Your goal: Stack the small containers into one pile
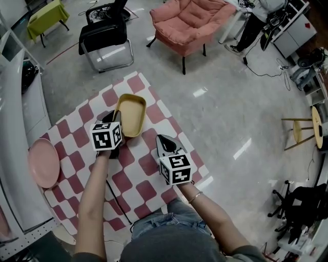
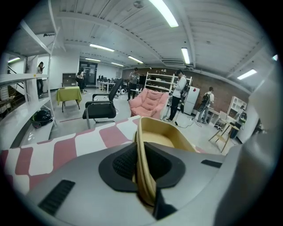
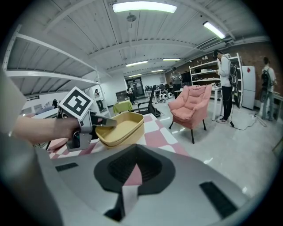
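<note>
Yellow nested containers (image 1: 131, 115), rim clamped in left hand-held gripper (image 1: 117, 117), right hand-held gripper (image 1: 164, 141) narrowly apart, empty

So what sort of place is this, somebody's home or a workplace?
Most likely an open-plan lab or workshop rather than a home: long strip lights on a bare ceiling, white storage shelving at the back, and an office chair on a polished floor.

Found containers (image 1: 130, 113), one nested in the other, over table's (image 1: 77, 134) far half. Noted left gripper (image 1: 117, 116) on their near-left rim; right gripper (image 1: 165, 145) to the right, apart from them. Logged plate (image 1: 43, 162) at table's left edge. Recorded office chair (image 1: 105, 38) and armchair (image 1: 192, 23) behind table, stool (image 1: 302, 129) far right.
</note>
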`<state>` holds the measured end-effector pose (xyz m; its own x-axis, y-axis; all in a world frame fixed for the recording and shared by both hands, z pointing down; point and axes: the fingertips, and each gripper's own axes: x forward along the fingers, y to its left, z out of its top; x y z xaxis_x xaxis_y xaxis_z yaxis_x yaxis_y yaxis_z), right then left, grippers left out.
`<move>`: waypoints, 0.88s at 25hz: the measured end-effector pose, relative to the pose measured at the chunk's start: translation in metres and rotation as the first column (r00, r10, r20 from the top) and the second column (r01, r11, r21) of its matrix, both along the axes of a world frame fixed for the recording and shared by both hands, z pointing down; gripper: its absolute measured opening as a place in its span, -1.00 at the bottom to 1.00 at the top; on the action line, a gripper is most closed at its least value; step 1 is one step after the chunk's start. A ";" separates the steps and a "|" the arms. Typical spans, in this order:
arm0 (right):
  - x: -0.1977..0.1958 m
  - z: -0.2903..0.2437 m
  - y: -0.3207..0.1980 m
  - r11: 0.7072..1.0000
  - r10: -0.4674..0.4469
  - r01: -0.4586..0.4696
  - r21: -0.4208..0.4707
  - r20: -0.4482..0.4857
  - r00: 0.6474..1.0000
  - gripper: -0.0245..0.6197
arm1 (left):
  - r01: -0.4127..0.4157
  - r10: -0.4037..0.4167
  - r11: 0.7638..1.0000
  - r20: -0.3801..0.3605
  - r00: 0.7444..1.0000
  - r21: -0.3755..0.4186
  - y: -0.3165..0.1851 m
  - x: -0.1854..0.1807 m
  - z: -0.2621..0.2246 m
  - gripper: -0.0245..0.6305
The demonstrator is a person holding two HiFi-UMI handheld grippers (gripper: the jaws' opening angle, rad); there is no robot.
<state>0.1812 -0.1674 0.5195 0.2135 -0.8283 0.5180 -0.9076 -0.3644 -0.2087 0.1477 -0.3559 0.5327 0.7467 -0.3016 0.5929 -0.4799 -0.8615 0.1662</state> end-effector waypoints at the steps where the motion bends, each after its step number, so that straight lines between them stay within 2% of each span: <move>1: 0.001 -0.001 0.000 1.000 0.002 -0.002 0.001 0.001 1.000 -0.89 | -0.001 0.001 1.000 -0.001 1.000 0.002 0.000 0.001 -0.001 -0.81; 7: 0.003 -0.001 0.004 1.000 0.007 -0.007 0.001 0.004 1.000 -0.89 | -0.003 0.003 1.000 0.000 1.000 0.004 0.003 0.003 -0.001 -0.65; 11: 0.005 -0.001 0.006 1.000 0.007 -0.007 0.002 0.001 1.000 -0.89 | 0.002 -0.002 0.999 0.002 1.000 0.032 0.002 0.004 -0.003 -0.64; 22: -0.006 -0.004 0.008 0.999 -0.024 0.024 0.022 -0.003 1.000 -0.89 | 0.033 -0.029 0.995 -0.049 0.998 0.093 0.003 -0.007 -0.033 -0.61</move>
<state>0.1753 -0.1594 0.5156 0.1950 -0.8442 0.4993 -0.9165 -0.3382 -0.2139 0.1409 -0.3528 0.4993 0.7626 -0.3776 0.5253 -0.5002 -0.8590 0.1087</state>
